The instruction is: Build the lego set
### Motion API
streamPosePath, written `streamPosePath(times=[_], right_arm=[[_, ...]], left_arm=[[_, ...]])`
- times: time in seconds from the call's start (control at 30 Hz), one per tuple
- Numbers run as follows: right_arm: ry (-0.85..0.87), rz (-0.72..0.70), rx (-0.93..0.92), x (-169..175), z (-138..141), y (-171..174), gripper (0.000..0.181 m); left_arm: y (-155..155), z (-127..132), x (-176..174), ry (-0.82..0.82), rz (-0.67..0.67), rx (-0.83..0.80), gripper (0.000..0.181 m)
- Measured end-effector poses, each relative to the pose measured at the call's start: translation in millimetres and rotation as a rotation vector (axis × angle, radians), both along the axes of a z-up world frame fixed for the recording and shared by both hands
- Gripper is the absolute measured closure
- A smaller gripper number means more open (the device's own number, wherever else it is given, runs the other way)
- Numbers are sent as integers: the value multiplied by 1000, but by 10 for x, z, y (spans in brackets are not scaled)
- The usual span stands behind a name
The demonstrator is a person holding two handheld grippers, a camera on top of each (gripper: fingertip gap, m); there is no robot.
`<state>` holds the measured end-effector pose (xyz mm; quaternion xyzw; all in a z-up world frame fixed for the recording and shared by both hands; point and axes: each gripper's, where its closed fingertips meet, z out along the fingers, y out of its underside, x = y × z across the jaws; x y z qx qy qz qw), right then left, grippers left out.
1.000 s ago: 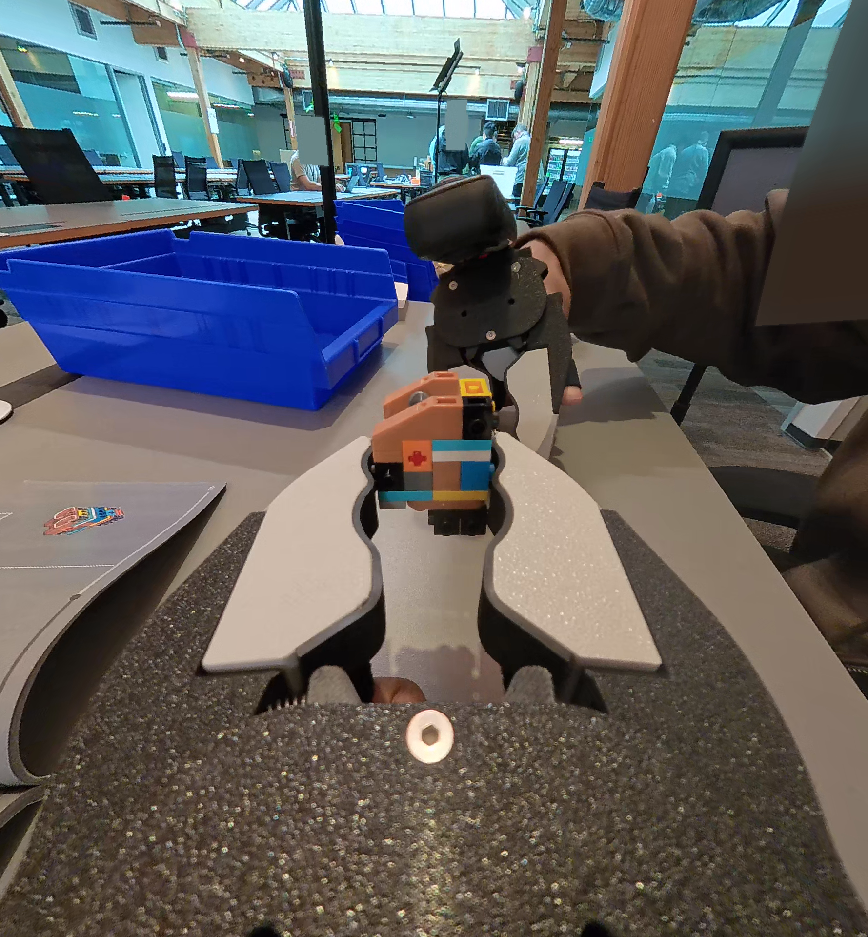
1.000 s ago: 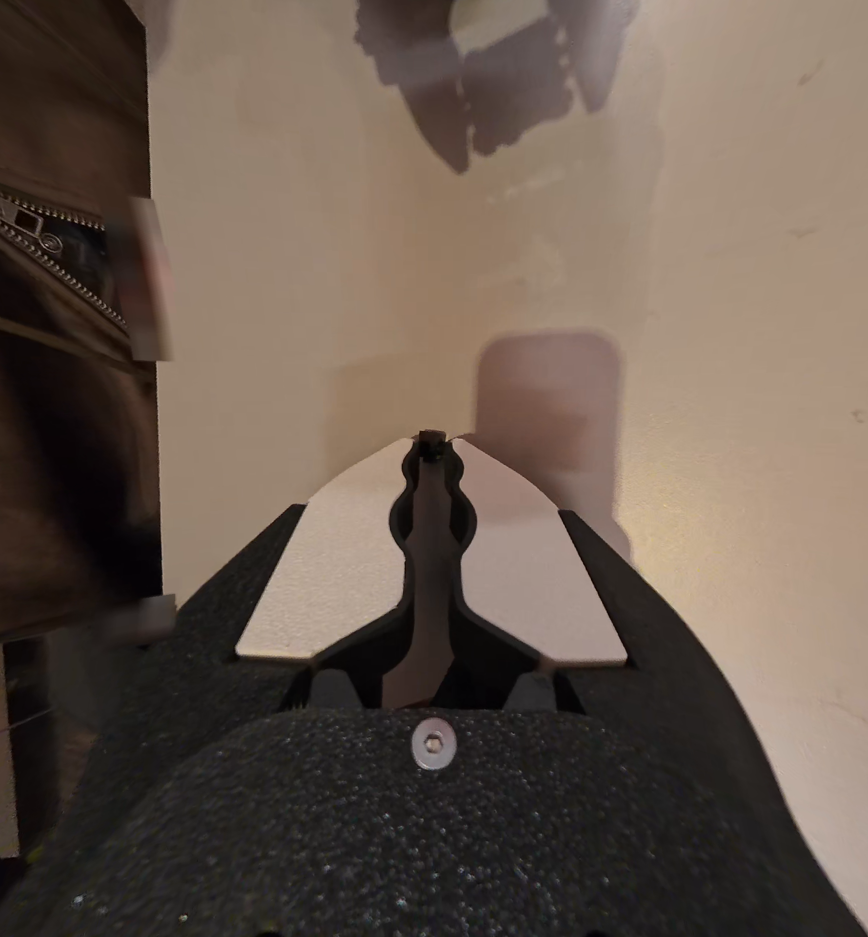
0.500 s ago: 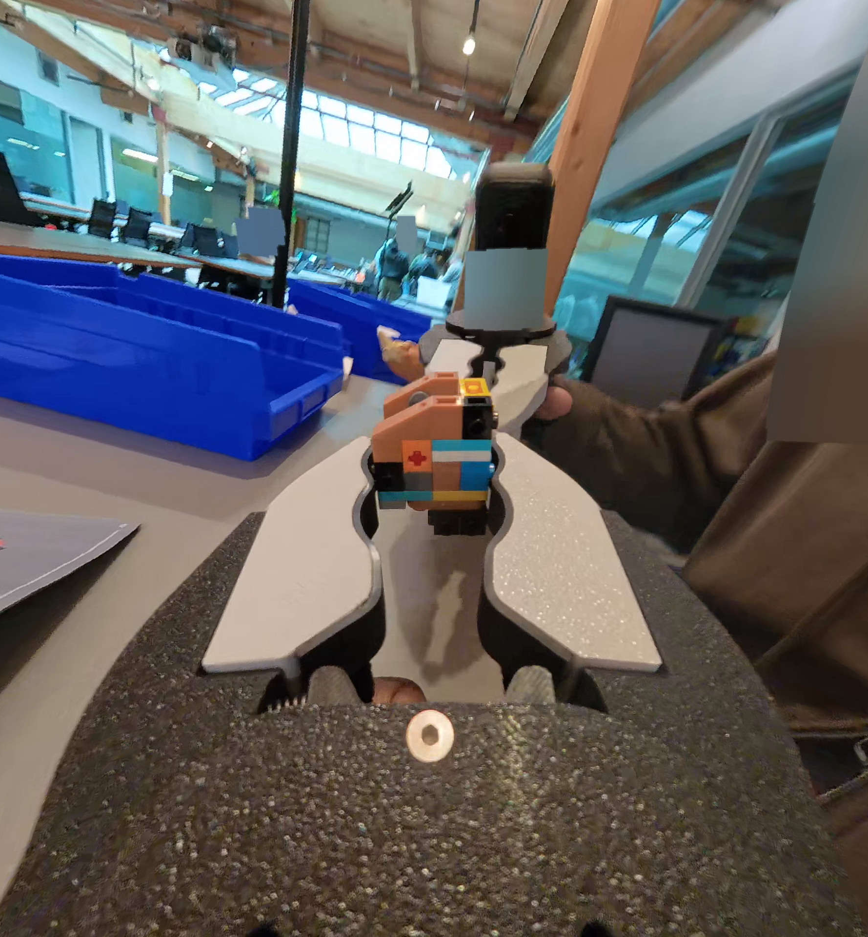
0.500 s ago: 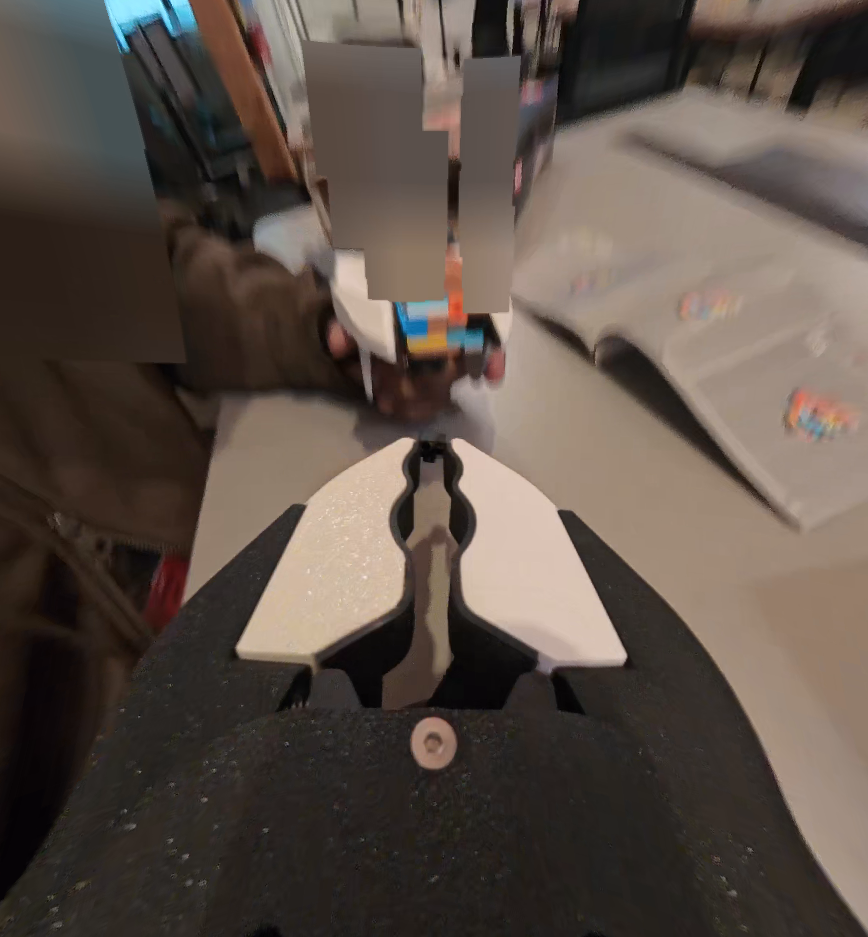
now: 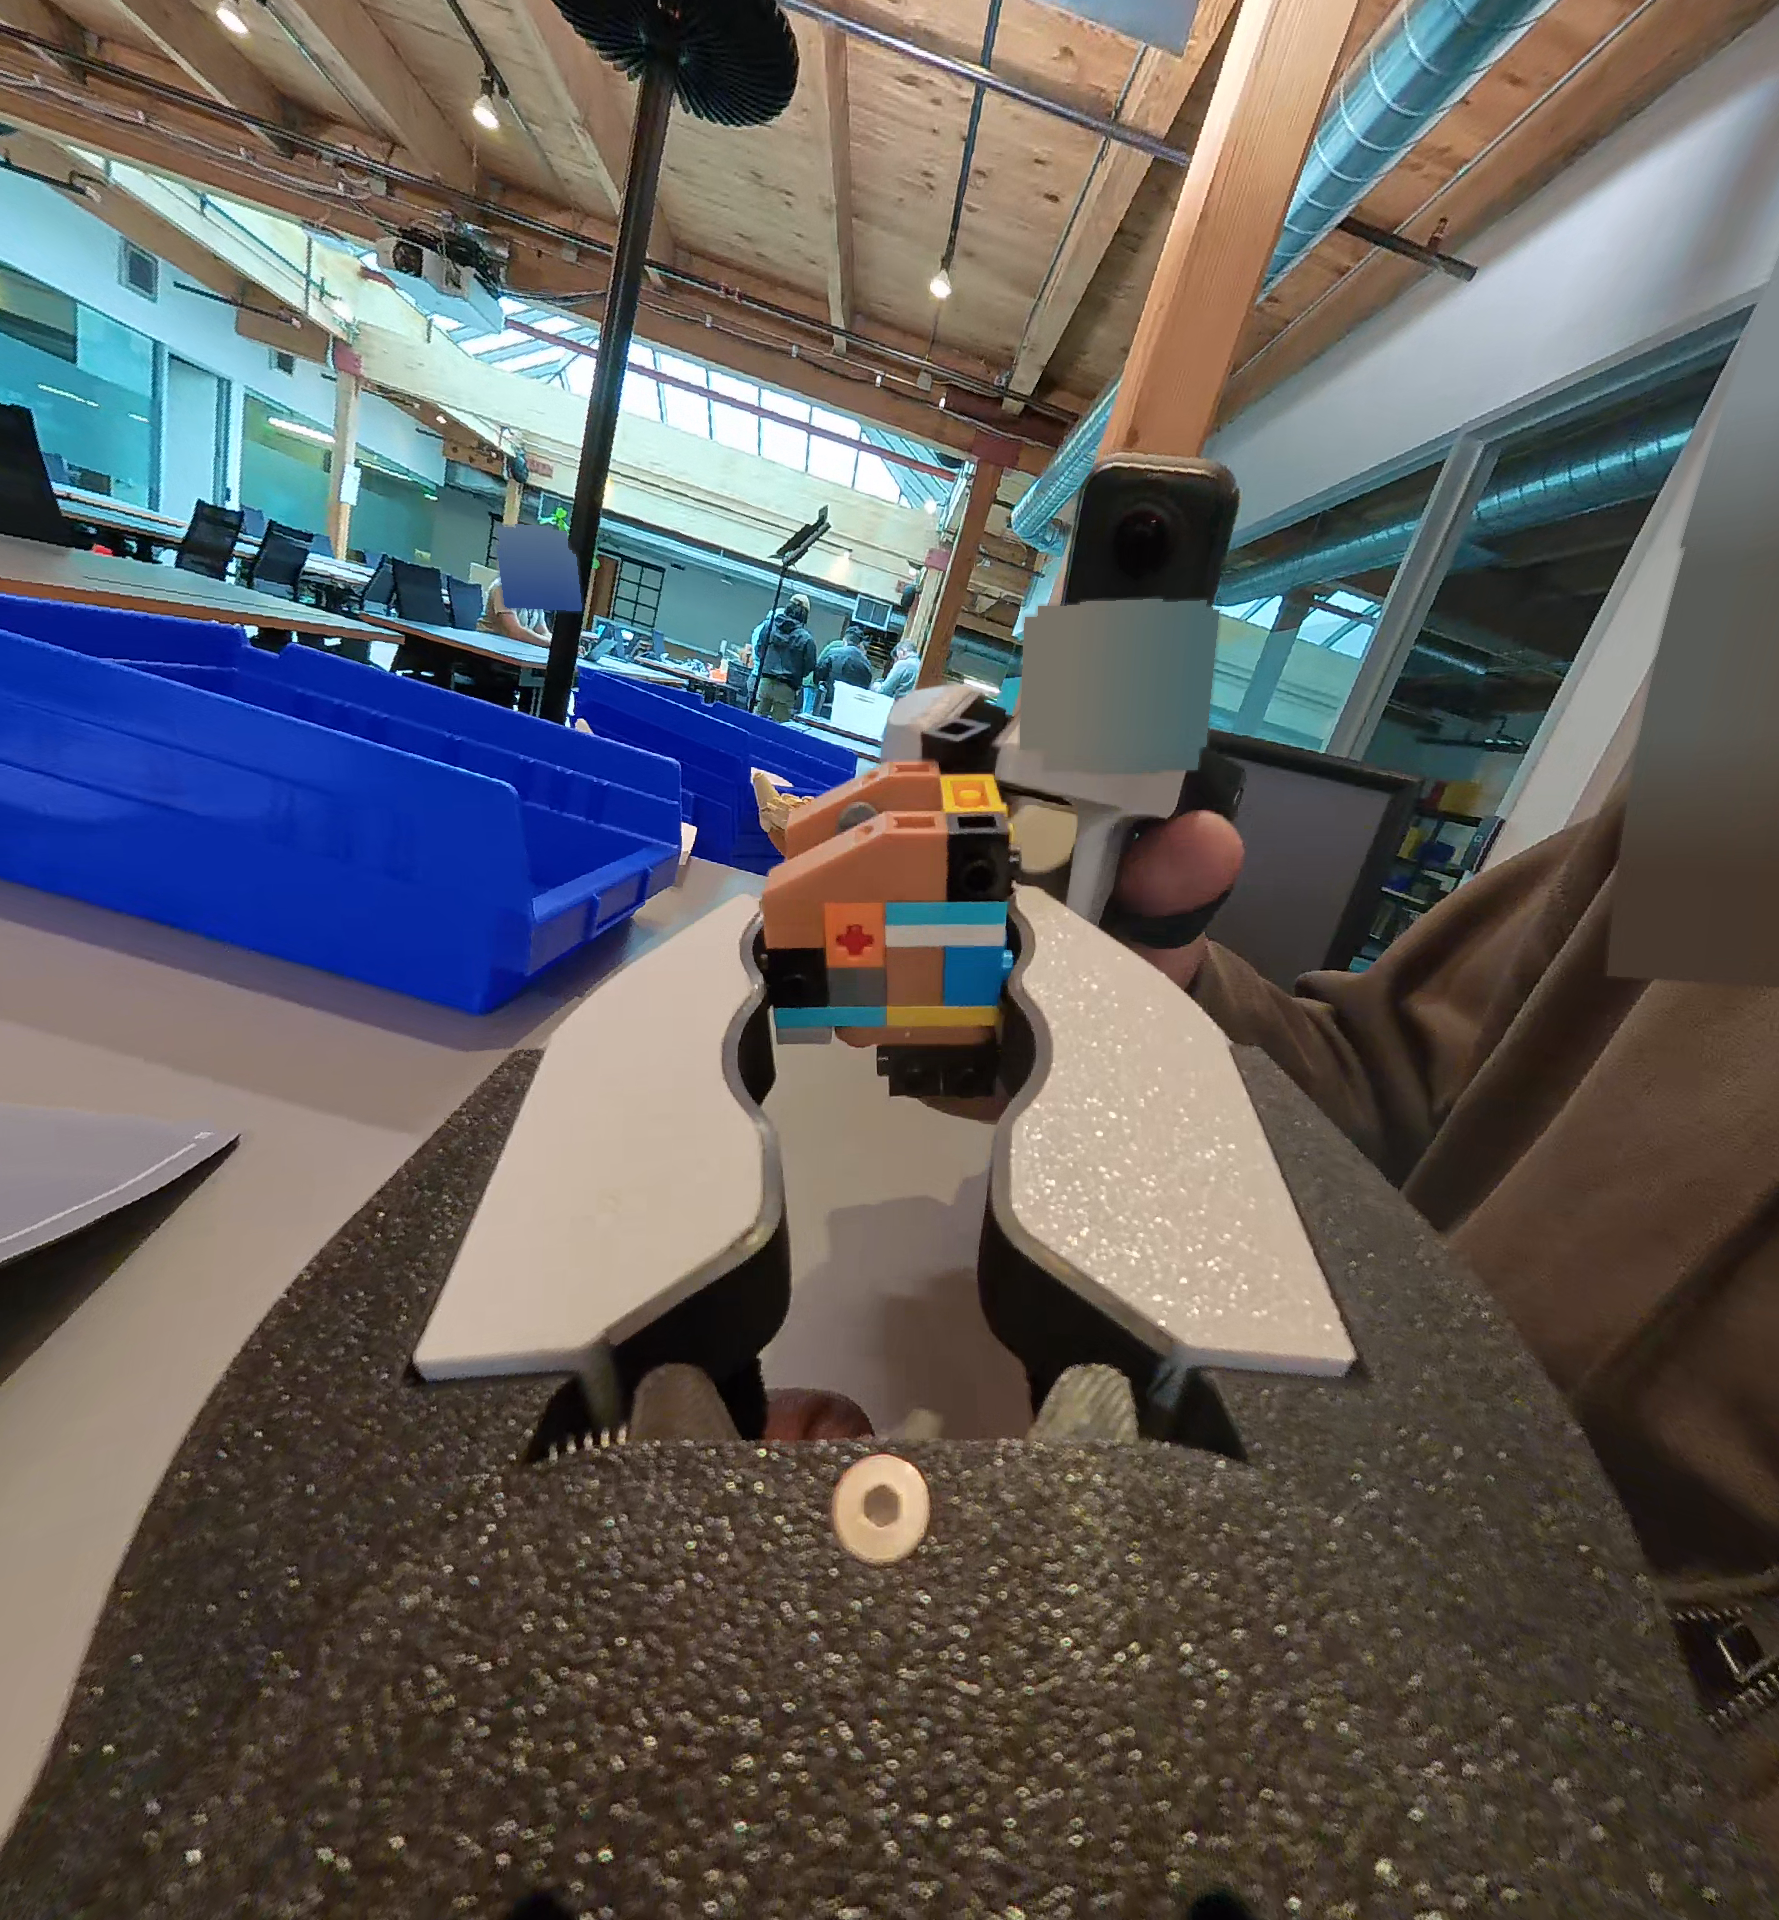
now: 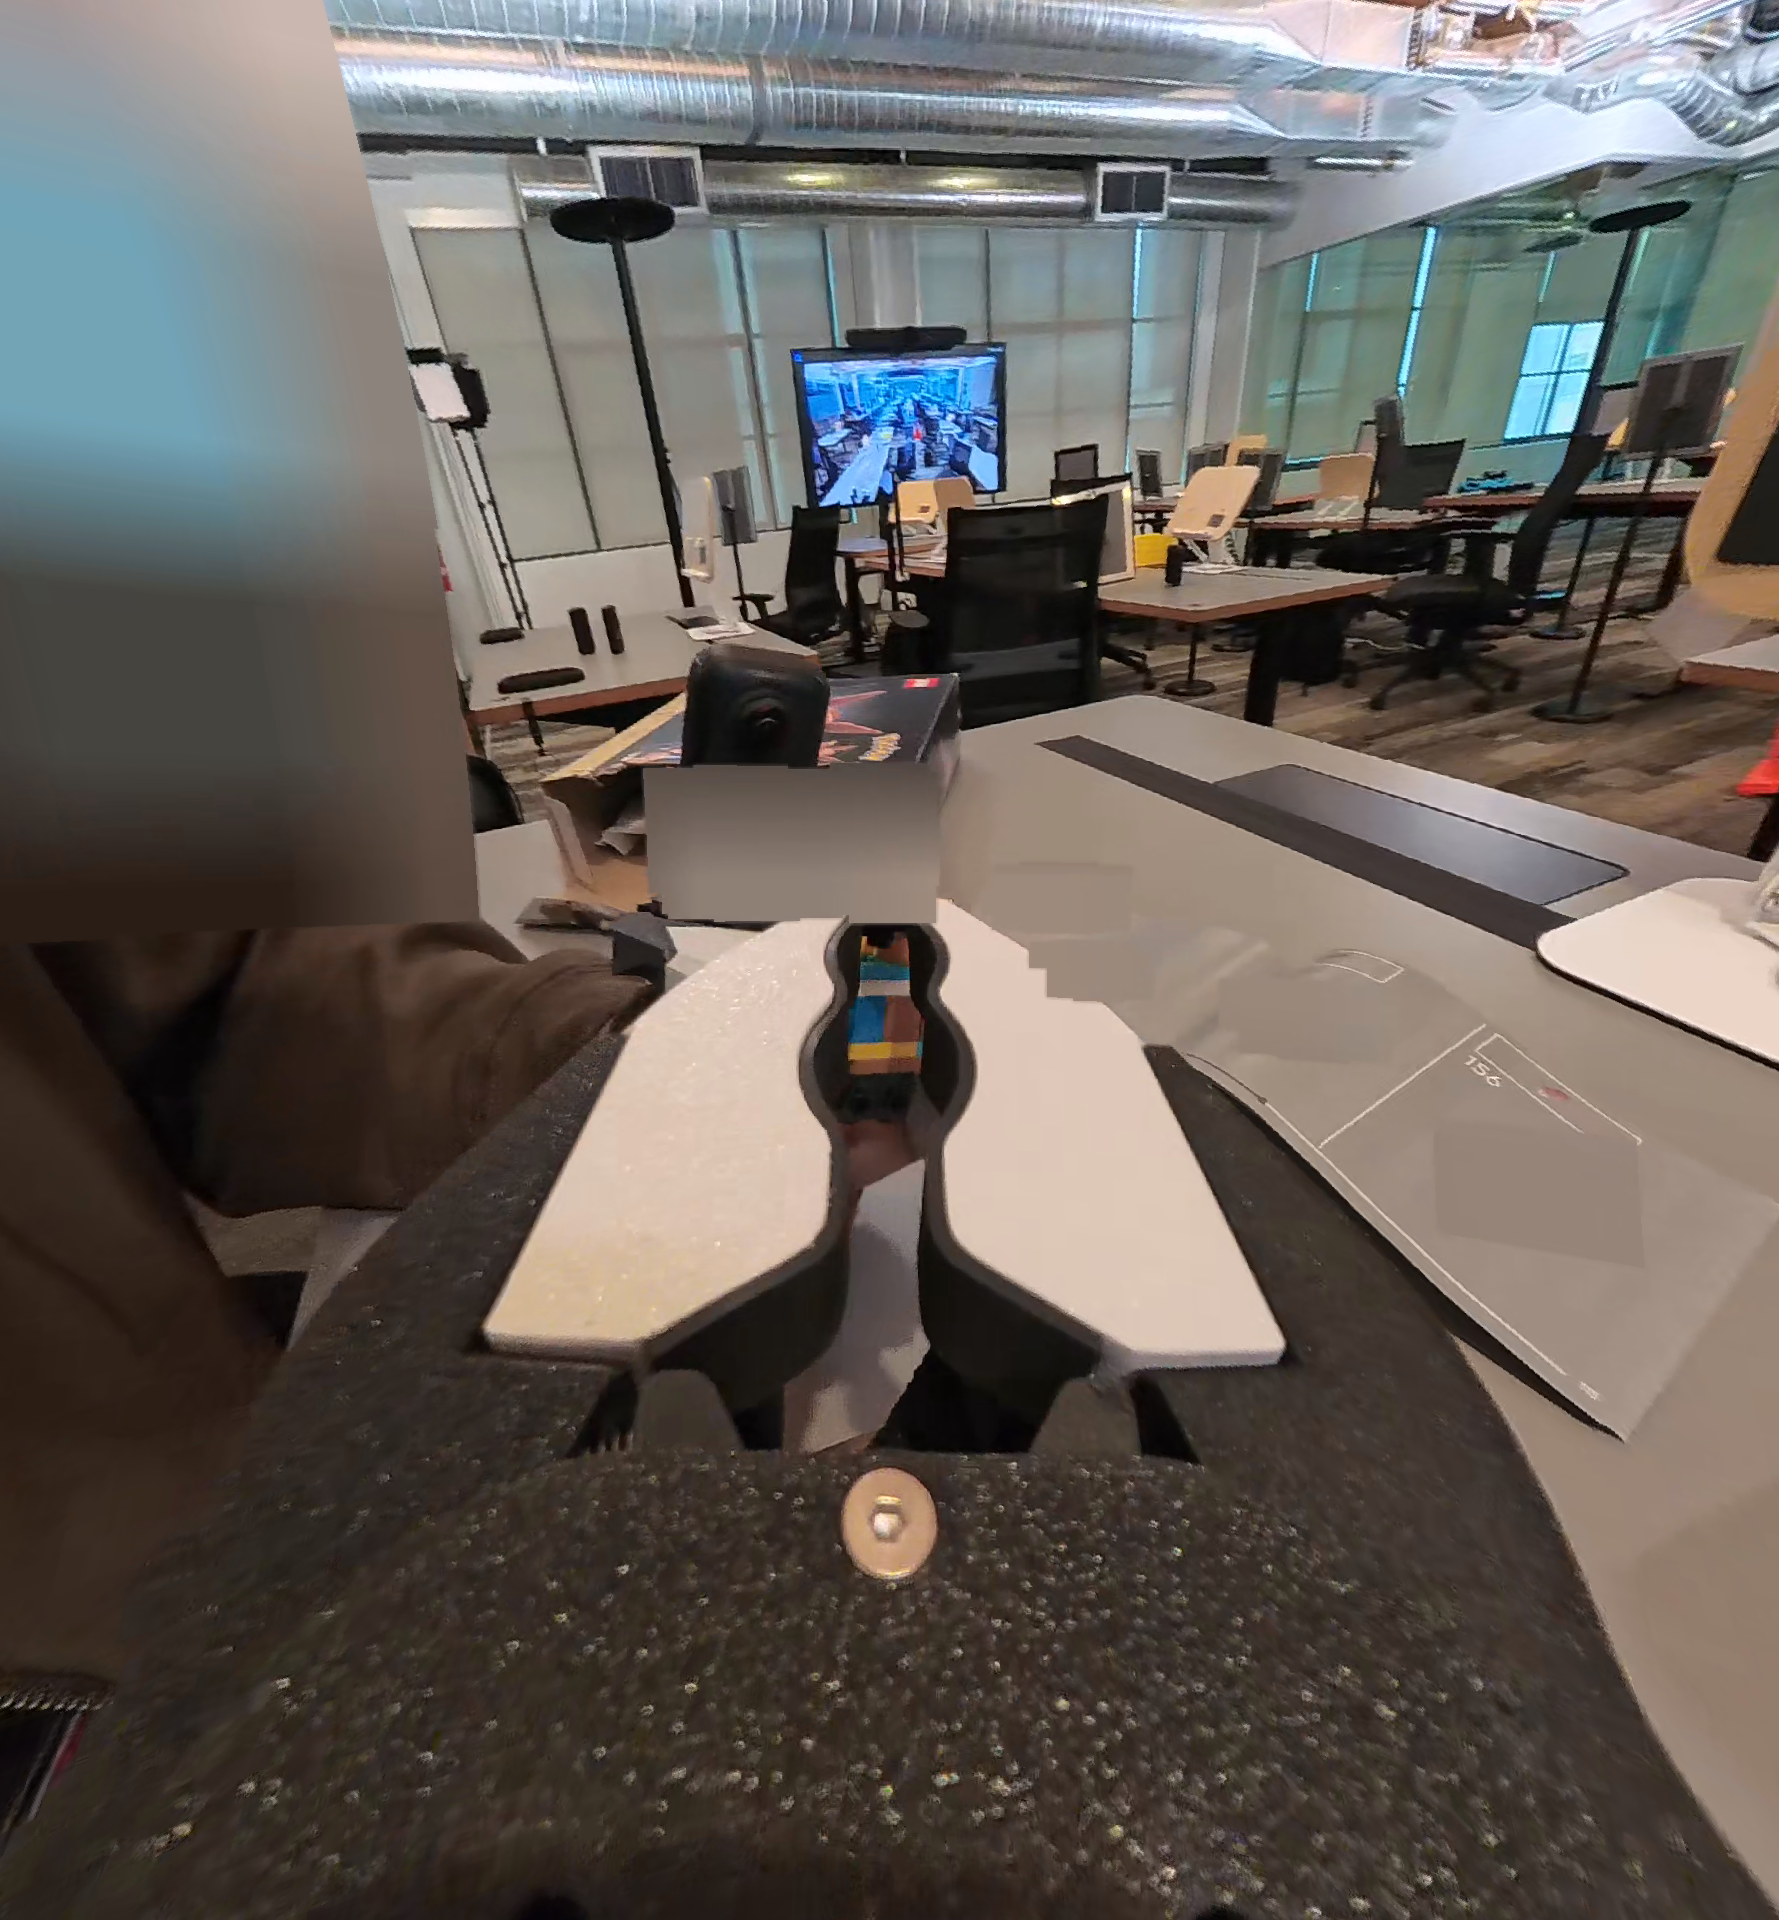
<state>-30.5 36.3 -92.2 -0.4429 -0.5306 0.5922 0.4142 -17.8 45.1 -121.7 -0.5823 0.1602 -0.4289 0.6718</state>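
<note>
Orange-and-blue lego model [image 5: 890, 925] stands upright — clamped in the left tool [image 5: 885, 987]; right tool [image 6: 887, 940] pinches a tiny black piece [image 5: 952, 736].

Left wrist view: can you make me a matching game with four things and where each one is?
Things:
1. lego model
2. blue bin
3. instruction booklet
4. small black piece

Places:
A. lying on the table, far left
B. clamped between the left gripper fingers
C. at the tip of the right gripper, just behind the model
D. standing on the table, farther back than the booklet

Pairs: 1-B, 2-D, 3-A, 4-C
</note>
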Motion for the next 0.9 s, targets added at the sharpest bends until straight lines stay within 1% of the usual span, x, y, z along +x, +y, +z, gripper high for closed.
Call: streamPosePath(times=[0.27, 0.9], right_arm=[[-12, -63, 43, -24, -33, 4, 173], [-7, -207, 188, -51, -93, -37, 170]], left_arm=[[32, -16, -31, 14, 39, -1, 140], [42, -33, -24, 25, 45, -7, 140]])
